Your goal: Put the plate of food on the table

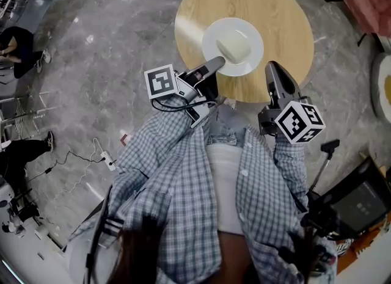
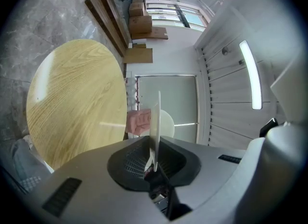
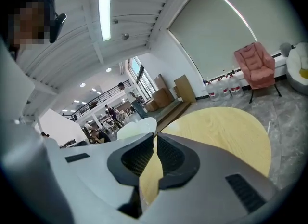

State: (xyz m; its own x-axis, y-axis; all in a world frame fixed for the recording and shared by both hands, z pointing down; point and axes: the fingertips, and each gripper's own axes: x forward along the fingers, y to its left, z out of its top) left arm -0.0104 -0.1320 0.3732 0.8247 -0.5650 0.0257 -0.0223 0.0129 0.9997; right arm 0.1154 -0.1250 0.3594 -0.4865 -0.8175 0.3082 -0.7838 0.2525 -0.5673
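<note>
The person's checked shirt (image 1: 183, 179) fills the bottom of the head view, and both forearms reach forward from it toward a round wooden table (image 1: 275, 14) standing on a grey marbled floor (image 1: 110, 50).

The left forearm angles in from the left. Its left gripper (image 1: 215, 64) is held about level, rolled onto its side, with its marker cube (image 1: 161, 82) turned up toward the camera. The right forearm comes in straight on the other side. Its right gripper (image 1: 273, 68) tips slightly downward over the near edge of the table, well apart from the plate.

The white plate (image 1: 214, 35) is round with a broad rim and sits over the near half of the tabletop. Whether its base is touching the wood I cannot tell. A pale, cream-coloured lump of food (image 1: 234, 46) lies at its middle.

The left gripper view shows the jaws clenched on the near rim of the plate, which appears edge-on as a thin white line. The right gripper's jaws are drawn together to a narrow slit with nothing between them, only the tabletop showing beyond.
</note>
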